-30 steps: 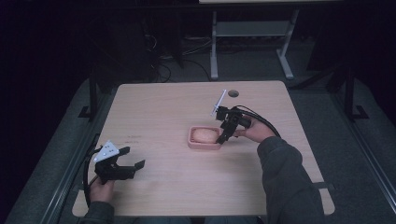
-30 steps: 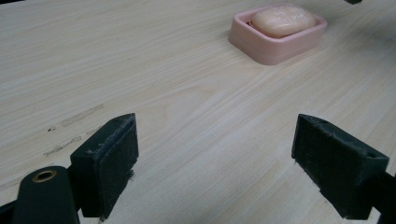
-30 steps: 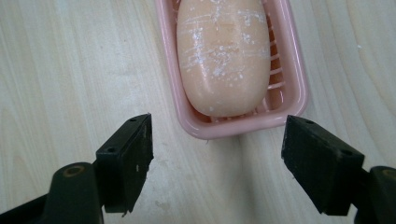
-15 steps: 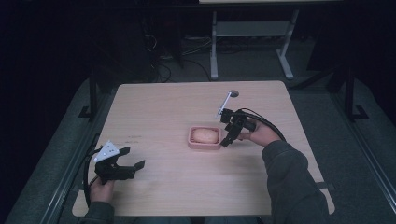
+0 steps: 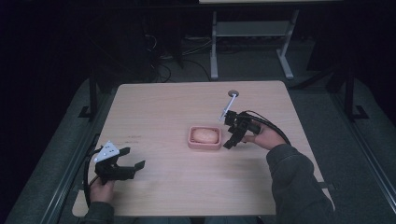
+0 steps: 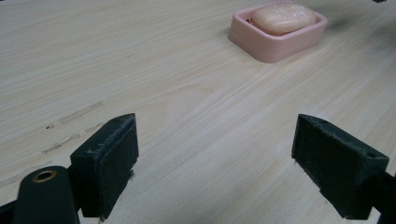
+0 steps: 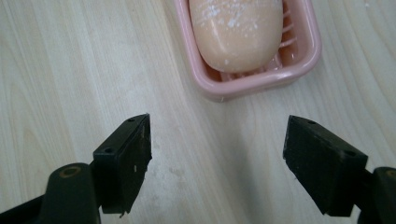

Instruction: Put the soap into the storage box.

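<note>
Nearest to me, at the table's (image 5: 159, 107) near left corner, my left hand (image 5: 100, 189) holds the left tongs (image 5: 132, 158) low over the wood. They stand spread wide with nothing between them, pointing across the table toward its middle. In the left gripper view the two black pads (image 6: 112, 163) frame bare wood grain, with a few faint dark scuffs (image 6: 74, 114) on the surface to the left of them. The soap dish (image 6: 278, 37) shows far ahead and to the right in that view, well apart from these tongs.

Farther out, on my right side, my right hand (image 5: 264, 138) holds the right tongs (image 5: 229, 139) just beside the right edge of the pink soap dish (image 5: 204, 138), which sits near the middle of the table. These tongs are also spread wide and grip nothing. In the right gripper view they (image 7: 217, 158) look almost straight down: the near end of the dish (image 7: 261, 79) lies just beyond the gap between the two pads (image 7: 130, 158), close to them but not touching. A pale peach bar of soap (image 7: 236, 32), speckled with white flecks, lies in the dish on its ribbed bottom.

Beyond the right tongs, a small round hole (image 5: 233, 94) sits in the table near its far edge. Past the table stands a grey metal frame (image 5: 250, 32) on the dark floor.
</note>
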`<action>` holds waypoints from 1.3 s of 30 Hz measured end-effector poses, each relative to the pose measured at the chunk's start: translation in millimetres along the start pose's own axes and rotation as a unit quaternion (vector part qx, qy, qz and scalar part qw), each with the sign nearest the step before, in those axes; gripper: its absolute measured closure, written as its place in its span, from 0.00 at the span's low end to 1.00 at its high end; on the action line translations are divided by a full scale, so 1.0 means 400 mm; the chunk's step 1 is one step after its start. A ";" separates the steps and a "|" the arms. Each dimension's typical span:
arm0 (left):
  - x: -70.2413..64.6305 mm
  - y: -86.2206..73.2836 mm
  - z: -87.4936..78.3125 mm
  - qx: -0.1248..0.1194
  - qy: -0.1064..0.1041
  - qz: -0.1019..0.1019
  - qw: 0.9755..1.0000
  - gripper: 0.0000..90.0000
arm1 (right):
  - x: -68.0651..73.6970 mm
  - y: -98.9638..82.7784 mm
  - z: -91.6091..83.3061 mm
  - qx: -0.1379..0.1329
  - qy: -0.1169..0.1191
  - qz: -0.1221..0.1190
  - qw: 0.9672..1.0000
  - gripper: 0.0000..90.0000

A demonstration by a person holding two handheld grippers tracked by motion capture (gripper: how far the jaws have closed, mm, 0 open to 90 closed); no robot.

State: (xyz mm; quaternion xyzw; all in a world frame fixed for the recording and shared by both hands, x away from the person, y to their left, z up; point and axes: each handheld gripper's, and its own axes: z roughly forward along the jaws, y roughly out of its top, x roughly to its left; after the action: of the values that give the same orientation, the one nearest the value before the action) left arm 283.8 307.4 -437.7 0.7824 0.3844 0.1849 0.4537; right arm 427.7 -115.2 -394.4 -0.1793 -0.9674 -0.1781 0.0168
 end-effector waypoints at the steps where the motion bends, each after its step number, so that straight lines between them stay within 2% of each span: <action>1: 0.000 0.000 0.000 0.000 0.000 0.000 1.000 0.16 | 0.000 -0.004 0.001 -0.002 0.000 0.003 1.000 0.26; 4: 0.000 0.000 -0.001 0.001 0.000 0.001 1.000 0.16 | 0.000 -0.016 0.002 0.004 0.000 0.008 1.000 0.25; 18: 0.001 -0.001 -0.004 0.003 0.000 0.000 1.000 0.16 | 0.019 -0.087 -0.001 -0.011 0.001 0.026 1.000 0.26; 39: -0.001 -0.002 -0.003 0.005 0.001 -0.002 1.000 0.16 | 0.048 -0.179 -0.004 -0.031 -0.006 0.041 0.999 0.27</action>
State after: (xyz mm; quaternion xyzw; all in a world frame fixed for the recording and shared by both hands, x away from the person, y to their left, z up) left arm 282.5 308.2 -437.8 0.7838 0.3873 0.1827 0.4498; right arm 384.3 -171.7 -415.3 -0.2202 -0.9534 -0.2060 0.0127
